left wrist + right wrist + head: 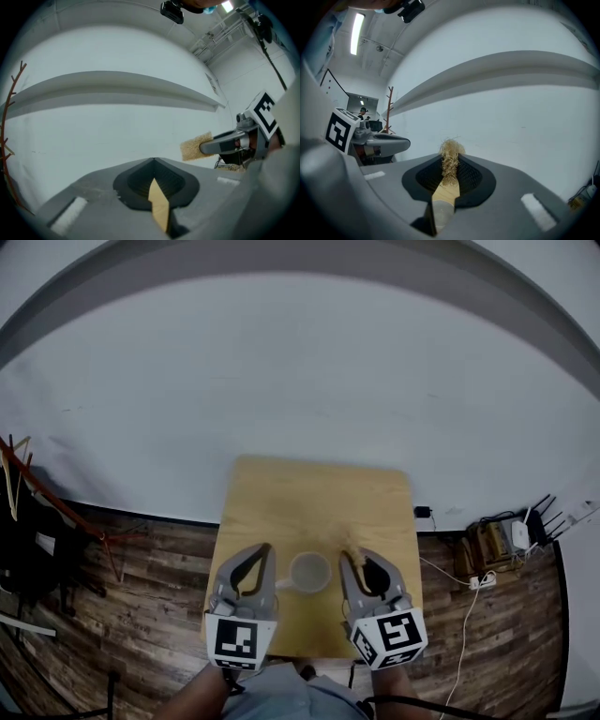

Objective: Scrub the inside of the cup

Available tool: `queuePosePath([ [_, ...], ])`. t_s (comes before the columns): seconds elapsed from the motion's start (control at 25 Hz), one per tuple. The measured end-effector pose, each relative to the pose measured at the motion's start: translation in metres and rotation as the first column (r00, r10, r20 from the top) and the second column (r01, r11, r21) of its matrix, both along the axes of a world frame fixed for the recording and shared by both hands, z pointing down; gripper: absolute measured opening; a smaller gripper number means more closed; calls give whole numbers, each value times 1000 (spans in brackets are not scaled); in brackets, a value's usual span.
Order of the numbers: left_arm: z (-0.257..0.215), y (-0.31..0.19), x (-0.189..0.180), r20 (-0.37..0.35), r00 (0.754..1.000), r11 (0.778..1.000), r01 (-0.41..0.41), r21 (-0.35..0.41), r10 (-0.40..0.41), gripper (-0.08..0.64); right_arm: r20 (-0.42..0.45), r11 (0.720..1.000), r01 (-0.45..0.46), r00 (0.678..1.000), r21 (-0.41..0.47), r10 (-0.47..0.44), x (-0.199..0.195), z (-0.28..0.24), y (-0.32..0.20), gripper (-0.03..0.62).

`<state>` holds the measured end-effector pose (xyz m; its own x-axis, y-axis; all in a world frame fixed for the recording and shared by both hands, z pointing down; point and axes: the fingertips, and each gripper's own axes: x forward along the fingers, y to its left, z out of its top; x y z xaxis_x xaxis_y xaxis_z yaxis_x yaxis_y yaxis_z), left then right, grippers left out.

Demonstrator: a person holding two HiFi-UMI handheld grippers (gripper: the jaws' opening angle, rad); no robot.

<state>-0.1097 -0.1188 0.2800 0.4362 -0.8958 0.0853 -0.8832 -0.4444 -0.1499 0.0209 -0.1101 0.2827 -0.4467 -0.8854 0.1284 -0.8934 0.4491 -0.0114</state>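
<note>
A pale cup (310,571) stands near the front of the small wooden table (319,498), its handle pointing left. My left gripper (266,549) is just left of the cup, by the handle, and is shut with nothing between its fingers (153,162). Just right of the cup, my right gripper (358,553) is shut on a tan fibrous scrub pad (451,151). The pad sticks out past the fingertips (195,146). Neither gripper view shows the cup. Each gripper appears in the other's view: the right gripper (224,143) and the left gripper (388,142).
A white wall rises behind the table. A coat rack (39,491) stands on the wooden floor at the left. A power strip with cables (482,582) and a white router (520,536) lie on the floor at the right.
</note>
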Motion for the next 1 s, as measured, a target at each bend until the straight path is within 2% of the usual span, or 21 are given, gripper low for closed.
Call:
queuePosePath([
  [0.16,3,-21,-8,-7,999,999,-40,12,40,18,-16,1000,-16,1000,11,16,-10,-1,-16,67],
  [0.28,4,-35,-11,-66,997,999,-44,-12,43,18,-23,1000,-26,999,6,26,-14,2,-26,66],
  [0.36,5,-38,-10,-75,995,998,-61,-16,60,18,-23,1000,-31,999,-4,31,-16,4,-25,66],
  [0.64,30,-34,1,-51,991,991,-124,-59,121,18,-19,999,2,1000,-39,-3,-20,9,-18,67],
  [0.88,68,-16,8,-73,982,977,-179,-116,171,18,-13,994,33,999,-104,-35,-18,37,-8,66],
  [1.0,85,-6,10,-29,972,967,-236,-100,234,18,-8,988,40,999,-149,-41,-17,58,-2,66],
])
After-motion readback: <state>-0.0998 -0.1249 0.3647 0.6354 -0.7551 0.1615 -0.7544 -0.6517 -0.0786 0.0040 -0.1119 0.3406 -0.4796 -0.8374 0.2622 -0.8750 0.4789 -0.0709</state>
